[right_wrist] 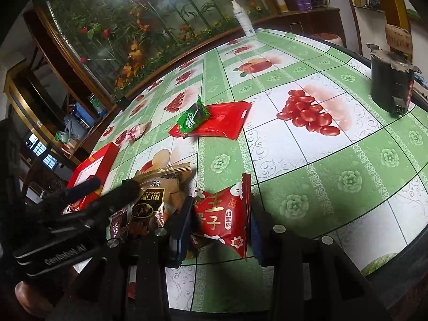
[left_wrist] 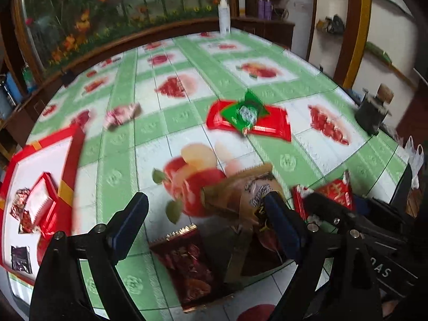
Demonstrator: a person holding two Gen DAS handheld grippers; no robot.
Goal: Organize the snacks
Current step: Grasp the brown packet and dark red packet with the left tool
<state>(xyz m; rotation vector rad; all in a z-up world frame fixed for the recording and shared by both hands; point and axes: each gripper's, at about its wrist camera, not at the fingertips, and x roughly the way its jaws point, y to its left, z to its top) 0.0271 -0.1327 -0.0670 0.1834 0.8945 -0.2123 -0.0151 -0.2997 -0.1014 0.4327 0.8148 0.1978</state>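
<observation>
Green-and-white tablecloth (right_wrist: 334, 165) w/ fruit pics, spread over a big table. Behind it: wall of fake flowers (right_wrist: 139, 26) in a wood frame, white spray bottle (right_wrist: 244, 18) at far edge, dark tin (right_wrist: 390, 85) far right, shelves w/ purple bottles in back room.

Right tongs (right_wrist: 222, 230): closed on red snack pack (right_wrist: 227, 219) w/ white letters, blue pads pressing on both sides. Pack stands up on edge, tilted, long side running away from tongs, top seam pointing to far side of table.

Left tongs (left_wrist: 208, 224): wide open, nothing gripped. Between its tips and just ahead: tan-brown pack (left_wrist: 248, 190), lying tilted, long side going up-right. Dark red pack (left_wrist: 187, 264) flat right under open tips, zigzag end pointing away.

Red box (left_wrist: 42, 195) w/ white inside, left of left tongs, w/ several small packs in it already.

Farther ahead of both tongs, mid table: flat red bag (right_wrist: 222, 123), long side going left-right, small green pack (right_wrist: 191, 116) on top of its left end, tilted. Small pinkish pack (left_wrist: 121, 115) ahead-left, on its own. Left view blurry, so print on packs there hard to read.
</observation>
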